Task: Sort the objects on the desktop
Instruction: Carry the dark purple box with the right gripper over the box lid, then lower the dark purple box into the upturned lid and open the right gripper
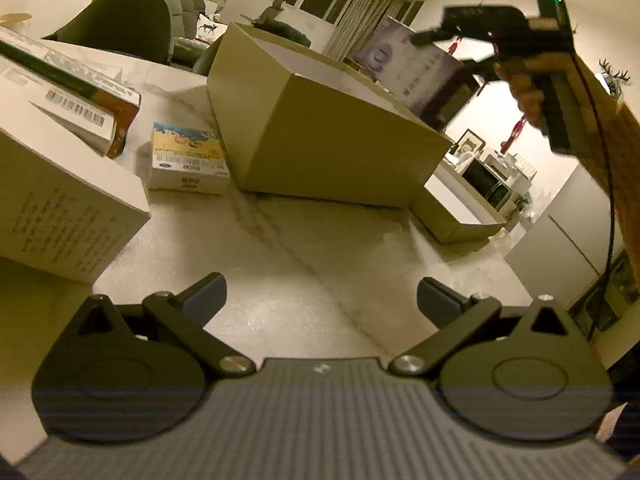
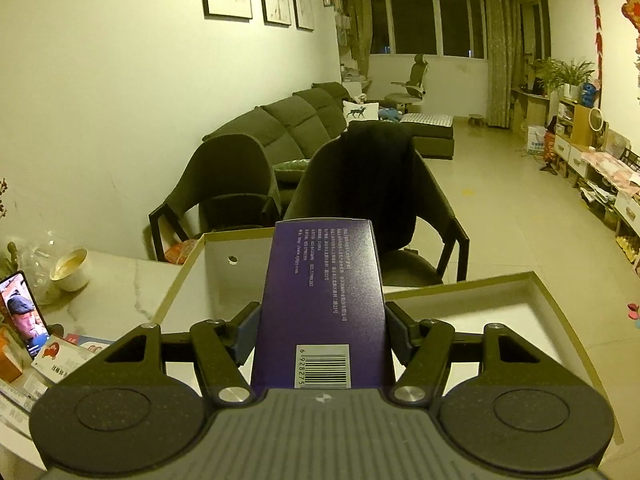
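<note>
Pale marbled table [image 1: 280, 300], large open cardboard box [image 1: 320, 144] and shallow lid [image 1: 452, 216] on it, small medicine carton [image 1: 188, 160], white box [image 1: 60, 208], phone [image 2: 24, 316], paper bowl [image 2: 72, 270]

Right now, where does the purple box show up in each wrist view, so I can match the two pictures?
Left wrist: the purple box is upper right, in the air, held by the right gripper above the large open carton.
Right wrist: it fills the centre, barcode toward the camera, clamped between the fingers above the carton's interior.
Shared landmark: the large open carton.
</note>
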`<state>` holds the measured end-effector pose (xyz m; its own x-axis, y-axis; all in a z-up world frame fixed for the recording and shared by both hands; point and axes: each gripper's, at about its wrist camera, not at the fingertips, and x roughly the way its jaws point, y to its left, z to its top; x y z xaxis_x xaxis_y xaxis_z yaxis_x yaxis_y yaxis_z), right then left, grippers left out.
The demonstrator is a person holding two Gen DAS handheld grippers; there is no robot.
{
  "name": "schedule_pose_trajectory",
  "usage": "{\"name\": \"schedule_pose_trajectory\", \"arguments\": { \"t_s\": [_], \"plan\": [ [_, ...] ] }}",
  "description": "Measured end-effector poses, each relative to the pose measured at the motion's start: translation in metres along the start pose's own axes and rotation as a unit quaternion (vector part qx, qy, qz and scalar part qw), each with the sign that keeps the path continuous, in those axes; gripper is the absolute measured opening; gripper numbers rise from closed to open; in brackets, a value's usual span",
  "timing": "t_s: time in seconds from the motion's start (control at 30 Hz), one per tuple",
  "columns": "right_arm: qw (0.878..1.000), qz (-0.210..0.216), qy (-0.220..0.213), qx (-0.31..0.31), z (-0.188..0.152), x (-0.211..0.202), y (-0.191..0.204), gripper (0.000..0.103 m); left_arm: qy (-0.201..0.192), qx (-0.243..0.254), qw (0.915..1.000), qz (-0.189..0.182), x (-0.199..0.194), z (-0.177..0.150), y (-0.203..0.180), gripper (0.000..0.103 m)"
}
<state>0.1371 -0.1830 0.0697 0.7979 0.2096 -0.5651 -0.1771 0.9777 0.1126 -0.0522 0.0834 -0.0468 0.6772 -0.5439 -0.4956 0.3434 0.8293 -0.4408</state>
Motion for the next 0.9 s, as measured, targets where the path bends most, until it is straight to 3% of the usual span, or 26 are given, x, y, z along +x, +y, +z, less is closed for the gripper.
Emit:
{"name": "schedule_pose_trajectory", "arguments": {
  "t_s": [0.7,0.9],
  "plan": [
    [0.997,0.041,0.070,-0.005,0.024,0.127,0.071,0.067,0.021,0.011,0.9996,0.017,0.013,0.003,0.013,0.103],
    [0.995,0.042,0.088,0.006,0.025,0.156,0.085,0.067,0.030,0.034,0.9988,0.021,0.014,0.004,0.010,0.103]
  ]
}}
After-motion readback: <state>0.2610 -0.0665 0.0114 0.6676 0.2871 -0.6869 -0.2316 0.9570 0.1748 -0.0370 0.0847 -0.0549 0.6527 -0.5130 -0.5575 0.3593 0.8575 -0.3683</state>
